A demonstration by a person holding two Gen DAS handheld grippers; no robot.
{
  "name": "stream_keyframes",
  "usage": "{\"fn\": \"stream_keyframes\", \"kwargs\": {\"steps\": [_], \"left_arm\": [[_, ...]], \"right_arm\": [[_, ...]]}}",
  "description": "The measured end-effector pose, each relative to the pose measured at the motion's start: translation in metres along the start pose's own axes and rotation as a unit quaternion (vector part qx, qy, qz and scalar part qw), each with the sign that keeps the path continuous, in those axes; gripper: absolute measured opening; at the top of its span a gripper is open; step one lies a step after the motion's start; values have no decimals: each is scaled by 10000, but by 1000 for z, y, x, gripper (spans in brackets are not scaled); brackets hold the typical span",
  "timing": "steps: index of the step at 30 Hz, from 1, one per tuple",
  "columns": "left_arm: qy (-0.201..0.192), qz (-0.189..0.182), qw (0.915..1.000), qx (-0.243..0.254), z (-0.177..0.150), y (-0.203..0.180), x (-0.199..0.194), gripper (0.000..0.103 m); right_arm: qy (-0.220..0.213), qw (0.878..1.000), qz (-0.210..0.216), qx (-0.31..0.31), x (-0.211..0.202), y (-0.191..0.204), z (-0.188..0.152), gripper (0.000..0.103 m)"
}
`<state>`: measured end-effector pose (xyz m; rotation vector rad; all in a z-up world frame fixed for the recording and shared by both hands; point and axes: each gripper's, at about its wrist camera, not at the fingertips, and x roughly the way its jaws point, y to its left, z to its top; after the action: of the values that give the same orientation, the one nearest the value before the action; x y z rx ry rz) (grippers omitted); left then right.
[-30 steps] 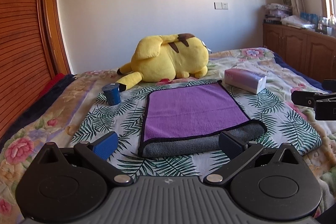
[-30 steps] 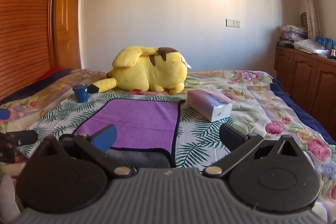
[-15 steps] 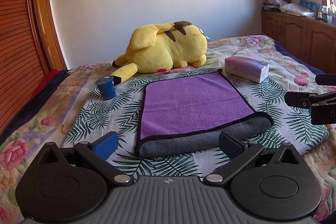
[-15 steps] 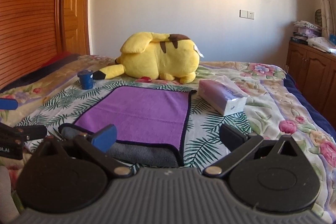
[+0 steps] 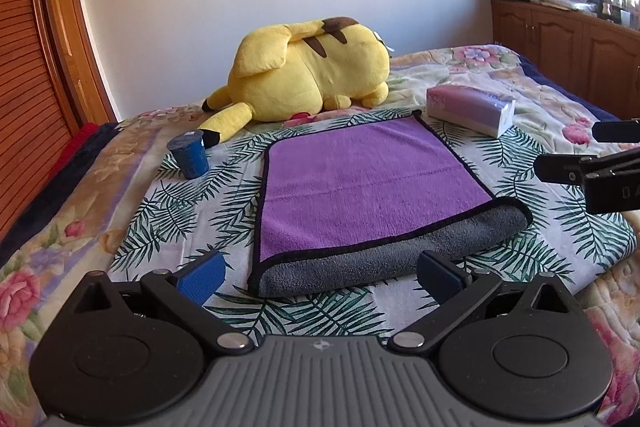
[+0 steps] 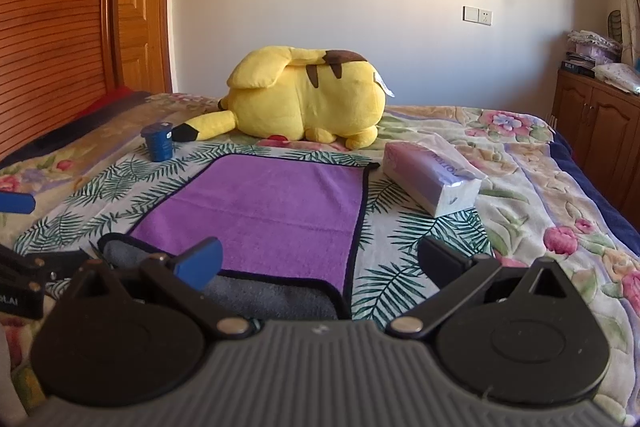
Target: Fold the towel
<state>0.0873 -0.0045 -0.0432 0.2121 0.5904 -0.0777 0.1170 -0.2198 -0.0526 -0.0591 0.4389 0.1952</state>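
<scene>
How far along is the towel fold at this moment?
Done: the towel lies on the bed with its near end folded over, purple face up, grey underside showing along the near fold. In hand: nothing; the left gripper and right gripper are both open and empty, near that edge. Left: whether a further fold is needed can't be told; if so, the towel must be gripped first.

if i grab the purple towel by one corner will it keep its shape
Probably not: the purple towel looks soft and plush, already doubled over with a rounded grey fold, so it should droop. Likely light. Its nap should give the fingers grip.
</scene>
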Motion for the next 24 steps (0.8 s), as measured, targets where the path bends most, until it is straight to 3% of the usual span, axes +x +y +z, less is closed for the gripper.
{"fn": "stream_keyframes", "kwargs": {"steps": [14, 24], "left_arm": [[285, -88, 9995, -122, 3, 31, 38, 103], [608, -189, 9977, -252, 1, 59, 72, 93]], "right_arm": [[477, 9987, 199, -33, 37, -13, 1, 103], [809, 9961, 350, -48, 60, -20, -3, 103]]}}
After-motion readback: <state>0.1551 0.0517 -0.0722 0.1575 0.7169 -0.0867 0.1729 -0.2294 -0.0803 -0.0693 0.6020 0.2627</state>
